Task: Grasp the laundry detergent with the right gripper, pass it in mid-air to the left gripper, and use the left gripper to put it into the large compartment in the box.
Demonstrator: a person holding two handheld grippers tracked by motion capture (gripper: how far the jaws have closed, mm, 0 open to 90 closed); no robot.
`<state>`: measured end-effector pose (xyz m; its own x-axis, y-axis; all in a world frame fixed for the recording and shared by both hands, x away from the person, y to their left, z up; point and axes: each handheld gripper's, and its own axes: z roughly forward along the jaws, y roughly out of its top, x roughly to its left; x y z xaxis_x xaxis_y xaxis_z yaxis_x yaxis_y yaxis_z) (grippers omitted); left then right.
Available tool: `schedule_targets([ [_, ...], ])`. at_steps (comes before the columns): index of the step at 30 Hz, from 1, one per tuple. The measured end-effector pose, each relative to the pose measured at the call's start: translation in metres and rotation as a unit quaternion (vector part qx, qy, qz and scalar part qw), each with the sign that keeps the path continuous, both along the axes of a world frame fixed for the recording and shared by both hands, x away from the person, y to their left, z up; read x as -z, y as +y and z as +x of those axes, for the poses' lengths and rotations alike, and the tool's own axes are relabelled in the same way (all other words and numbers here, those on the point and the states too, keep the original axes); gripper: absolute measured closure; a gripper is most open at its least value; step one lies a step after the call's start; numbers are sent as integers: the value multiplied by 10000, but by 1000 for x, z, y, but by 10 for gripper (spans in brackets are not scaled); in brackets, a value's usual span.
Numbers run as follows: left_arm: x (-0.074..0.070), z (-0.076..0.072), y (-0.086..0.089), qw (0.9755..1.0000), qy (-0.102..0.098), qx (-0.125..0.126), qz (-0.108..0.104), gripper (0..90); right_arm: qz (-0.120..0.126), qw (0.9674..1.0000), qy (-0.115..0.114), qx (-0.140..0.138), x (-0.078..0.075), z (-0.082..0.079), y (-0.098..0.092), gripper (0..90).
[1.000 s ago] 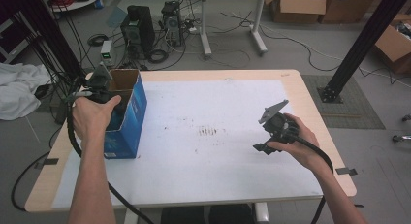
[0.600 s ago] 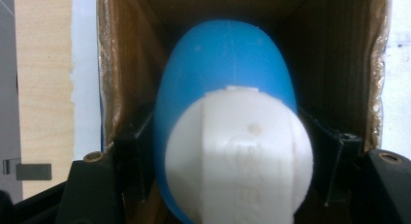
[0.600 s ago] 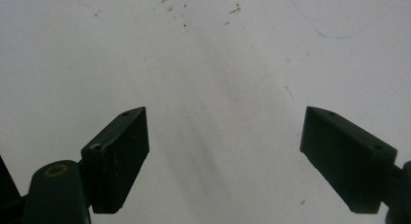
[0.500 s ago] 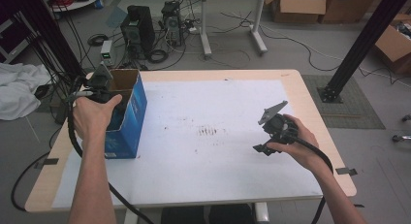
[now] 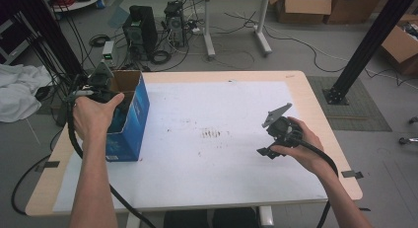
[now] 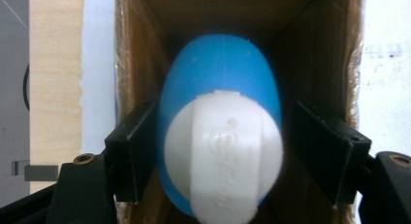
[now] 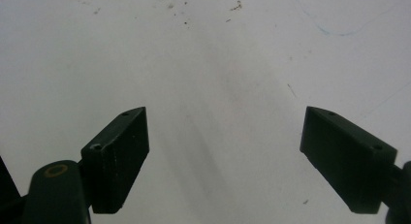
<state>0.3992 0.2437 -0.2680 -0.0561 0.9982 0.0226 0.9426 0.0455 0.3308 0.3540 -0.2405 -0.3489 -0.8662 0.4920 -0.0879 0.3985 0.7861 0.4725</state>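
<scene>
The left gripper (image 6: 220,151) hangs over the open top of a blue box (image 5: 129,120) standing at the left edge of the tabletop (image 5: 315,90), pointing down into it. In the left gripper view a blue bottle (image 6: 218,78) with a white cap (image 6: 223,153) stands between the 2 fingers (image 6: 133,151), inside the box's brown cardboard walls; the left finger sits against the bottle's side, while a narrow gap shows at the right one, so the fingers are spread around it rather than clamped. The right gripper (image 5: 276,134) is held low over the white sheet (image 5: 222,104) on the right half of the tabletop, well apart from the box. Its fingers (image 7: 118,153) are spread wide with nothing between them, bare speckled sheet beneath.
</scene>
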Motion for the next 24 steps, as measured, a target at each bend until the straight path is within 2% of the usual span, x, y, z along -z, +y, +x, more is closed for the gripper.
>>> schedule_targets([
  [3, -4, -1, -1, 10000, -71, -34, 39, 273, -1, 10000, 12, -1, 1, 0, 1, 177],
  [14, -14, -1, -4, 9999, -59, -25, 101, 225, -7, 10000, 29, 14, 1, 0, 0, 177],
  [17, -17, 0, -6, 9999, -14, 49, 125, 202, -14, 10000, 33, 18, 2, 0, 0, 177],
  [24, -33, -1, -9, 9997, -80, 169, 176, 175, -22, 10000, 67, 24, 2, 0, 0, 176],
])
